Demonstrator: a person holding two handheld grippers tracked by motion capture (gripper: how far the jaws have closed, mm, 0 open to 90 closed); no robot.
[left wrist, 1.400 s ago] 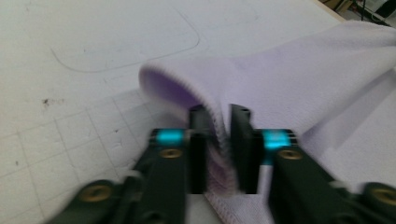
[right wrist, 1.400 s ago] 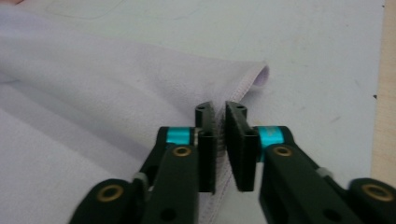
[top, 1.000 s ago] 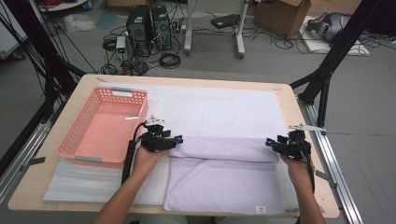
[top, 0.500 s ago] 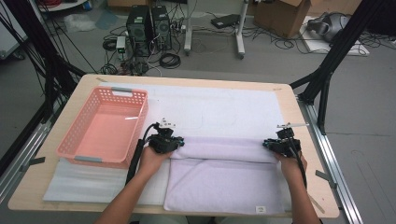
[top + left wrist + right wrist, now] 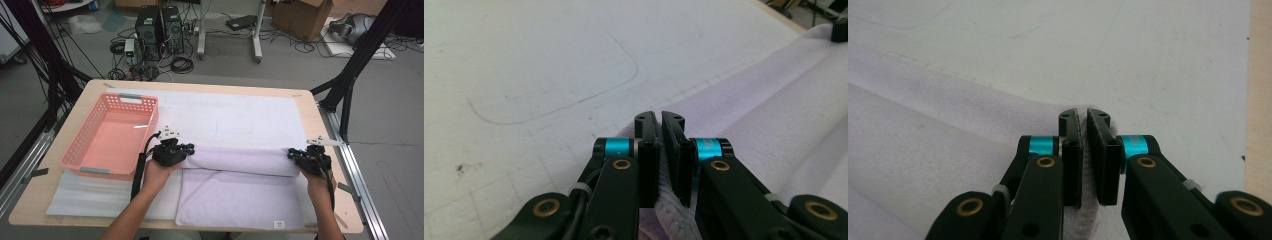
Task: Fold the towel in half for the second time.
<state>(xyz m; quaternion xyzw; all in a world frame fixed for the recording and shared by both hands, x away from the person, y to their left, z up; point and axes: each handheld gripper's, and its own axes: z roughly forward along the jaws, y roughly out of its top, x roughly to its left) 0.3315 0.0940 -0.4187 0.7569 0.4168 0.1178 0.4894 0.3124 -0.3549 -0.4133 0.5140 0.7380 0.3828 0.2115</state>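
A lilac towel lies on the near half of the table, and its far edge is doubled into a thick roll. My left gripper sits at the roll's left end. In the left gripper view that gripper is shut on a pinch of towel, with cloth bunched between the pads. At the right end of the roll is my right gripper. The right gripper view shows that gripper shut on the towel's corner in the same way.
A pink plastic basket stands to the left, close beside my left hand. A white mat covers the table beyond the towel. The table's wooden right edge runs near my right gripper. Computers and cables lie on the floor behind.
Both grippers have closed on the ends of the towel's far edge. The hands shifted slightly along that edge, and the fold between them now looks thicker.
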